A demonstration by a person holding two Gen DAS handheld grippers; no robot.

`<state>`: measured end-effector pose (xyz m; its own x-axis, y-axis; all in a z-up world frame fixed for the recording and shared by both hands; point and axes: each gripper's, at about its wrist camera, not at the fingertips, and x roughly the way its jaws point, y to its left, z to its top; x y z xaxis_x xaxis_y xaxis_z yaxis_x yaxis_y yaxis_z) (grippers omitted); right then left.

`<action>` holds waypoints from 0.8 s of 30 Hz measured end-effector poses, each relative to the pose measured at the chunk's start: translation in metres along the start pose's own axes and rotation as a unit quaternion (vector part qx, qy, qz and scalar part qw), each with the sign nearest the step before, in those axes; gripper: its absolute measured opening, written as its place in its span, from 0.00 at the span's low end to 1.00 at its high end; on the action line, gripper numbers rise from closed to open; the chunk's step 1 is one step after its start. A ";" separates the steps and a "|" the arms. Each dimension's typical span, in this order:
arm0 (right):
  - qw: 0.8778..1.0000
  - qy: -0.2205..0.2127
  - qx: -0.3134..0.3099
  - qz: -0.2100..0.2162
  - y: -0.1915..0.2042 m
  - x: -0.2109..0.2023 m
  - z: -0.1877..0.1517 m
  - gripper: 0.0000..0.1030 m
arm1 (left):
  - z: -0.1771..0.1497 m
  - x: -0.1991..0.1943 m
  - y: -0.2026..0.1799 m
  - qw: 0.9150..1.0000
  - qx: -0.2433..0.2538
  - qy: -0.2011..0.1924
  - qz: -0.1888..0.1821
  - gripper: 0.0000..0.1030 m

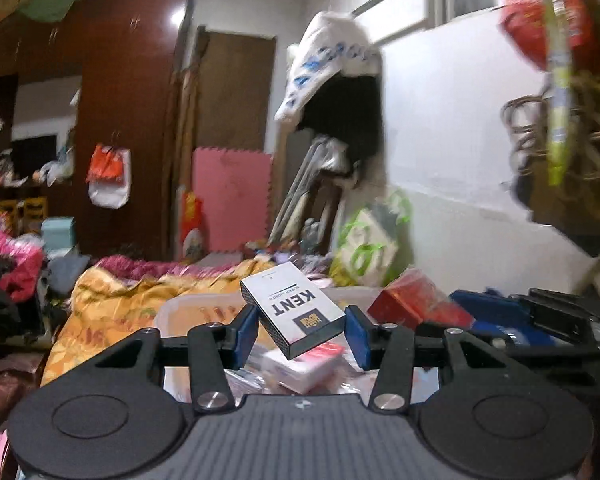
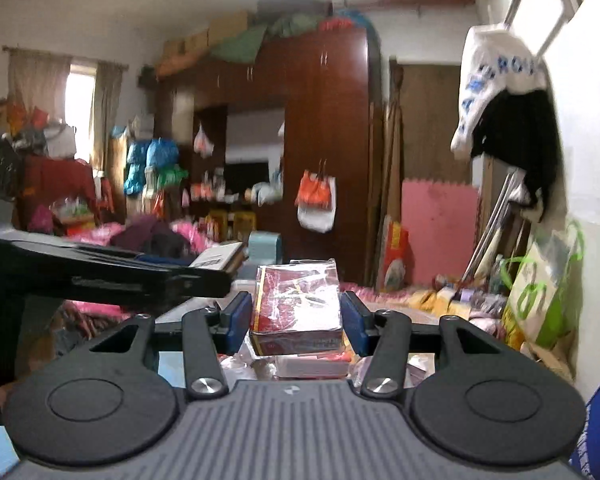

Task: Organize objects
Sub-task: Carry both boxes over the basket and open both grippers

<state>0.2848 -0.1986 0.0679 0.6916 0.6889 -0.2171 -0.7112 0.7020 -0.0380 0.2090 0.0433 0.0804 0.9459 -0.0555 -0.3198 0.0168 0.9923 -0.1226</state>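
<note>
Left tongs [image 1: 301,330] clamp white Kent pack [image 1: 296,312]; right tongs [image 2: 296,322] clamp red pack [image 2: 298,300].

My left tongs [image 1: 300,330] grip a white Kent pack [image 1: 294,309] between the blue pads [image 1: 245,331], the pack tilted with its lettering upside down to me. Below it sits a clear plastic tub [image 1: 172,312] holding a white and red pack [image 1: 300,368] among crinkled wrappers. To the right my right tongs [image 1: 480,312] hold a red pack [image 1: 416,300] just above the tub's far edge. A yellow patterned blanket [image 1: 108,312] lies on the bed to the left of the tub.
</note>
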 end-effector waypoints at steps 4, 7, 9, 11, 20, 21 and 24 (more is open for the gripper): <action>1.000 0.011 -0.004 -0.017 -0.008 0.029 -0.011 0.92 | -0.005 0.031 0.015 0.999 -0.030 0.018 0.036 0.86; 1.000 0.010 0.019 -0.006 -0.017 0.025 -0.019 0.93 | -0.011 0.031 0.020 0.998 -0.029 0.020 0.047 0.86; 1.000 0.007 0.030 0.004 -0.021 0.017 -0.021 0.98 | -0.013 0.023 0.017 0.998 -0.012 0.001 0.057 0.90; 1.000 -0.002 0.023 -0.006 -0.020 0.008 -0.020 1.00 | -0.013 0.012 0.013 0.998 -0.005 -0.021 0.062 0.96; 0.994 -0.019 0.064 -0.083 -0.028 -0.031 -0.018 1.00 | -0.029 -0.019 -0.015 0.997 0.045 -0.030 0.055 1.00; 0.992 -0.022 0.066 -0.105 -0.027 -0.035 -0.021 1.00 | -0.033 -0.022 -0.018 0.997 0.046 -0.031 0.050 1.00; 0.993 -0.033 0.058 -0.099 -0.029 -0.049 -0.032 1.00 | -0.038 -0.028 -0.023 0.998 0.047 -0.029 0.041 1.00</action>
<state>0.2674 -0.2580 0.0486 0.8261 0.5428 -0.1513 -0.5437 0.8384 0.0389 0.1696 0.0179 0.0563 0.9621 0.0308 -0.2708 -0.0346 0.9994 -0.0094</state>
